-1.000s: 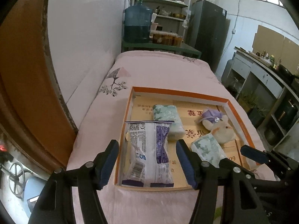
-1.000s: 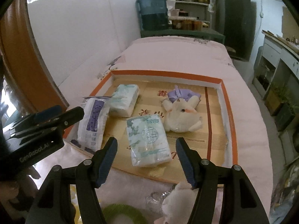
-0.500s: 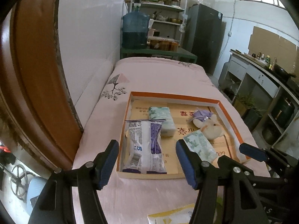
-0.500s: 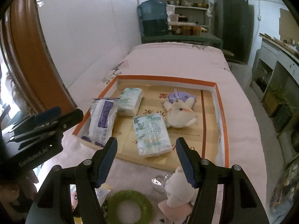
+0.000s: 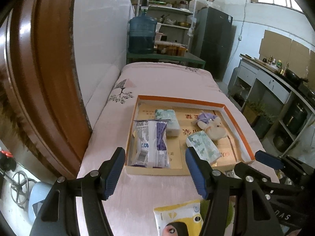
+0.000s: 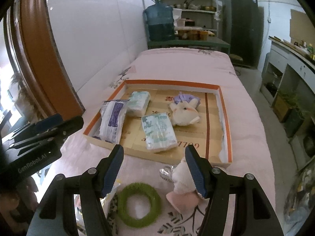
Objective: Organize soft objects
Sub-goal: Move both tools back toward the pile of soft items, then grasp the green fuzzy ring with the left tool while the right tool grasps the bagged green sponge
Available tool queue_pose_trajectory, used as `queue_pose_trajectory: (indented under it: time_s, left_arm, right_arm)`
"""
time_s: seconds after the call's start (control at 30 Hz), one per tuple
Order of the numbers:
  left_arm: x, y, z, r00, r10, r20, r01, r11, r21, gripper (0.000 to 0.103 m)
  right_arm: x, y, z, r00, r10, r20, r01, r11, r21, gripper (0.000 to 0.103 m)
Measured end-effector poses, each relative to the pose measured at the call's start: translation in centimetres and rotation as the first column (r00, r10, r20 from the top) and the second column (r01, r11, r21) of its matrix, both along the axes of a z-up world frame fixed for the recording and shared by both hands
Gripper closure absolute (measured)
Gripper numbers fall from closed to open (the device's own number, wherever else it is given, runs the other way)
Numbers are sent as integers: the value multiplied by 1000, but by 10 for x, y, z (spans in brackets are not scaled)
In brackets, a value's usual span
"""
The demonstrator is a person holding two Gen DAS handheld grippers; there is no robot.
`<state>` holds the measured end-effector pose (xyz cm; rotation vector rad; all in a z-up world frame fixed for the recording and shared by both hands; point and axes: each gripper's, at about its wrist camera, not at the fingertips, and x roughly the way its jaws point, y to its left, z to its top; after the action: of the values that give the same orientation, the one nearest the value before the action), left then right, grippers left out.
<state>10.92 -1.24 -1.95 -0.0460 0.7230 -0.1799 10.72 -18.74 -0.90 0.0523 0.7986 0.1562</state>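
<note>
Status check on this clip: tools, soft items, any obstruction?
Left tool and right tool open, empty. Tray holds four items. Green ring and pink-white plush outside it. Nothing blocking.

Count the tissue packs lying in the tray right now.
2. One tissue pack lies at the far left beside the purple-and-white bag; the other tissue pack lies near the tray's front, centre.

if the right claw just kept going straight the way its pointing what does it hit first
Most likely the green-patterned tissue pack at the near edge of the cardboard tray; it sits centred between the open right claw. Depth is unclear, so the tray's front edge could come first.
</note>
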Motion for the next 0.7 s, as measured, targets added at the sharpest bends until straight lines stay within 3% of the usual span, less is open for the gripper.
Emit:
queue_pose_trajectory:
  time_s: [0.7]
  left_arm:
    - [-51,17,-8,1000,-27,-15,27,998,-50,40]
  right_arm:
    - [-74,-9,1,1000,-17,26,17,1000,0,36]
